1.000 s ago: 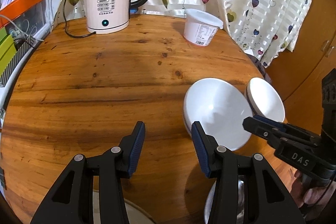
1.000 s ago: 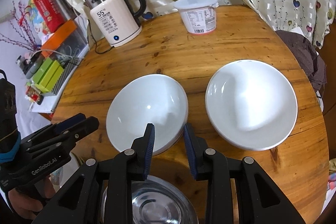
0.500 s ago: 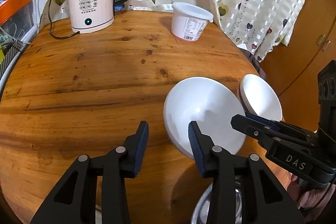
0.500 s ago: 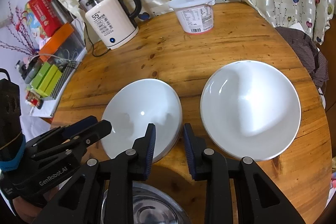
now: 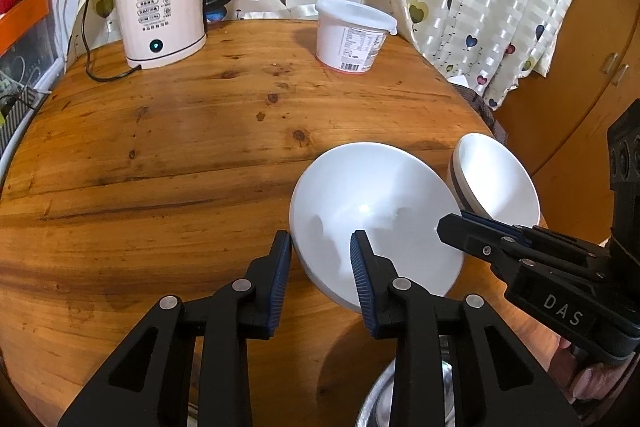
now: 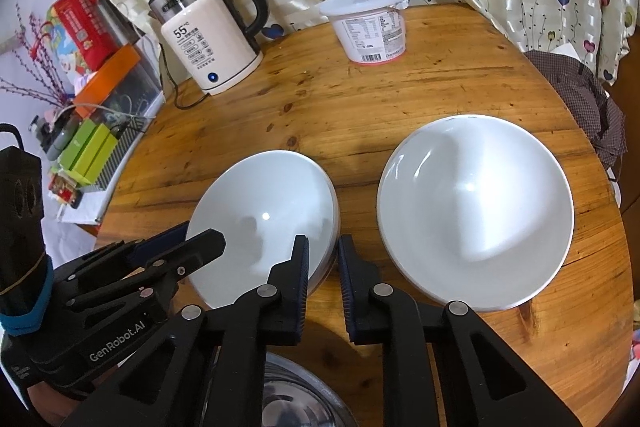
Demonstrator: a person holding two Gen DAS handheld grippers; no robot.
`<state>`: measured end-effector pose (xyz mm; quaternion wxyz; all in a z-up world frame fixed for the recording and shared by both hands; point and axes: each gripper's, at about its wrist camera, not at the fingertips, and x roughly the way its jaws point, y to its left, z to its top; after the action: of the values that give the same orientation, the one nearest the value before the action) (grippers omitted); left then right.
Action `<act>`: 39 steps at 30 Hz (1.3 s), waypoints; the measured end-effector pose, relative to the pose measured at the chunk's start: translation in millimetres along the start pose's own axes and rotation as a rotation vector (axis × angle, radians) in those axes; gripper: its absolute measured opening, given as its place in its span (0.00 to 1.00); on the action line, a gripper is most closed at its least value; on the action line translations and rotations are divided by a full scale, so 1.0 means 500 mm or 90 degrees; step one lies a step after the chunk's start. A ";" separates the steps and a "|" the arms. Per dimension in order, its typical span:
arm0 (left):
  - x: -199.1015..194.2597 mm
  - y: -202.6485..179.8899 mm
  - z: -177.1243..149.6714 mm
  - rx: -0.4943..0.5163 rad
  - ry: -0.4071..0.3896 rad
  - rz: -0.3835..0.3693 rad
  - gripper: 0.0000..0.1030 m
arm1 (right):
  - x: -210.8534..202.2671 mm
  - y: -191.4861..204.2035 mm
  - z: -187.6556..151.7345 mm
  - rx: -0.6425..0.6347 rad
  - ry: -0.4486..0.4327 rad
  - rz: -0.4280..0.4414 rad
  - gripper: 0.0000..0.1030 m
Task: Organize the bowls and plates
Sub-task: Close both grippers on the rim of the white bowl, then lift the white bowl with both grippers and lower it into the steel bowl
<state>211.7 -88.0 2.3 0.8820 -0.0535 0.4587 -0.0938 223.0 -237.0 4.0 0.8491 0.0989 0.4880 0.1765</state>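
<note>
Left of the second bowl (image 6: 476, 211), a glazed bowl (image 6: 264, 223) on the surface (image 5: 168, 155) looks hard, slick and breakable. Both tongs, left (image 5: 320, 281) and right (image 6: 323, 285), have been closing astride opposite rim edges; contact unclear.

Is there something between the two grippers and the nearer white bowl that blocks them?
Nothing visible blocks them. Both grippers already straddle the rim of the nearer white bowl: the left gripper at one side, the right gripper at the other, their jaws just closing. The second white bowl stands apart beside it.
</note>
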 end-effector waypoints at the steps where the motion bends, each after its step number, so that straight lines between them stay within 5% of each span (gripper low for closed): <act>1: -0.002 0.000 0.000 0.002 -0.003 0.002 0.31 | -0.002 0.002 0.001 -0.002 -0.001 0.001 0.14; 39: -0.195 -0.014 -0.051 0.020 -0.108 0.039 0.31 | -0.160 0.114 -0.048 -0.065 -0.084 0.009 0.14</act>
<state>134.9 -74.3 66.9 0.9210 -0.0334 0.3821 -0.0686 153.6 -216.7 74.9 0.8821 0.0700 0.4206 0.2002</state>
